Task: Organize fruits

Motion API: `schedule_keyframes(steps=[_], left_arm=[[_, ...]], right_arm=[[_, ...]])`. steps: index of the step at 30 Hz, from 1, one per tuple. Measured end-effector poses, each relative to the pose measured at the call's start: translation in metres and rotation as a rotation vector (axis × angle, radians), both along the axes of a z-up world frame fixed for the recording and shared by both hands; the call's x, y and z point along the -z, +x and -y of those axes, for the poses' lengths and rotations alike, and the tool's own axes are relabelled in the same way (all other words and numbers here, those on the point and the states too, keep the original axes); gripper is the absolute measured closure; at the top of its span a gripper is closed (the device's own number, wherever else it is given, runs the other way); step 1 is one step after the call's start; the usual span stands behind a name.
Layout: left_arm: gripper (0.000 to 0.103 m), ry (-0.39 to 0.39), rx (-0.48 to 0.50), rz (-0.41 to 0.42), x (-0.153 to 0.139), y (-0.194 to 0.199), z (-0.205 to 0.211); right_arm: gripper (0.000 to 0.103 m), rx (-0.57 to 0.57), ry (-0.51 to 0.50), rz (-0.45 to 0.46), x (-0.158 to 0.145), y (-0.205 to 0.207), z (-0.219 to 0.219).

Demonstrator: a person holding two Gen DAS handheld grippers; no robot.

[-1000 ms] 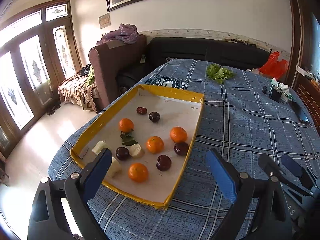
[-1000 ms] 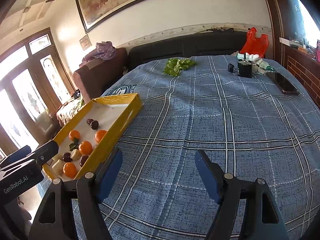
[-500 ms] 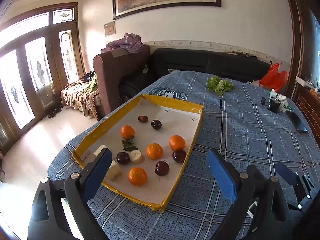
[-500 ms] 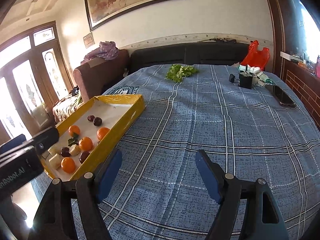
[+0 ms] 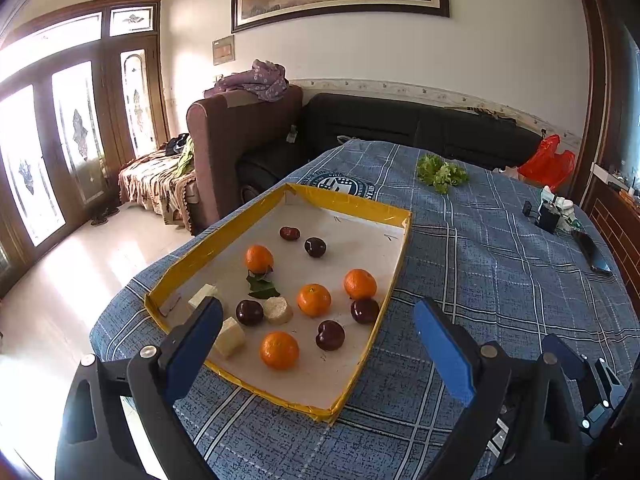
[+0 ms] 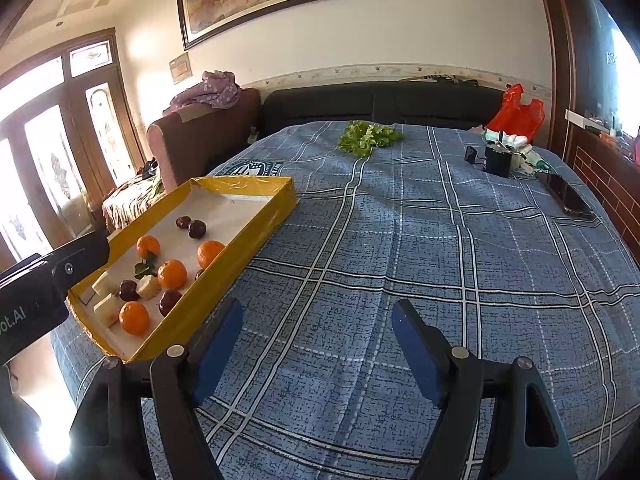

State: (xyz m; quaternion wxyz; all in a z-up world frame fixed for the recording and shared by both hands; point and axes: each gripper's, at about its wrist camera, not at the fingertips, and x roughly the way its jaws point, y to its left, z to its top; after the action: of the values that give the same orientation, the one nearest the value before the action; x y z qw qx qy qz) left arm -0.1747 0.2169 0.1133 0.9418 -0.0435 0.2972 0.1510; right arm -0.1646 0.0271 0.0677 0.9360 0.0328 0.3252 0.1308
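L view: tray [image 5: 396, 254] w/ four oranges [image 5: 314, 299], five plums [image 5: 330, 335], pale chunks [image 5: 277, 310] inside, on desk [image 5: 500, 280]. R view only: full phone [image 6: 568, 200], cup [image 6: 498, 162]. Left tool [image 5: 316, 344] spread wide, holding nothing, above tray's near end. Right tool [image 6: 316, 346] spread wide, empty, over bare cloth.

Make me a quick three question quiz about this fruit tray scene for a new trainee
1. How many oranges lie in the yellow tray?
2. True or false: the left gripper is shut on a dark plum.
3. What lies at the table's far end? A) leafy greens B) a banana C) a bowl

Key
1. Four; nearest is one orange.
2. False; its jaws stand open and empty, like the right gripper.
3. A
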Motion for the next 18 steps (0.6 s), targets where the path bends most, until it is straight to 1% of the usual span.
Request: schedule_keyframes(steps=[18], left_arm=[[0.007, -0.05, 0.024, -0.053, 0.015, 0.01, -0.005]], right_arm=[[0.02, -0.006, -0.024, -0.017, 0.003, 0.004, -0.009]])
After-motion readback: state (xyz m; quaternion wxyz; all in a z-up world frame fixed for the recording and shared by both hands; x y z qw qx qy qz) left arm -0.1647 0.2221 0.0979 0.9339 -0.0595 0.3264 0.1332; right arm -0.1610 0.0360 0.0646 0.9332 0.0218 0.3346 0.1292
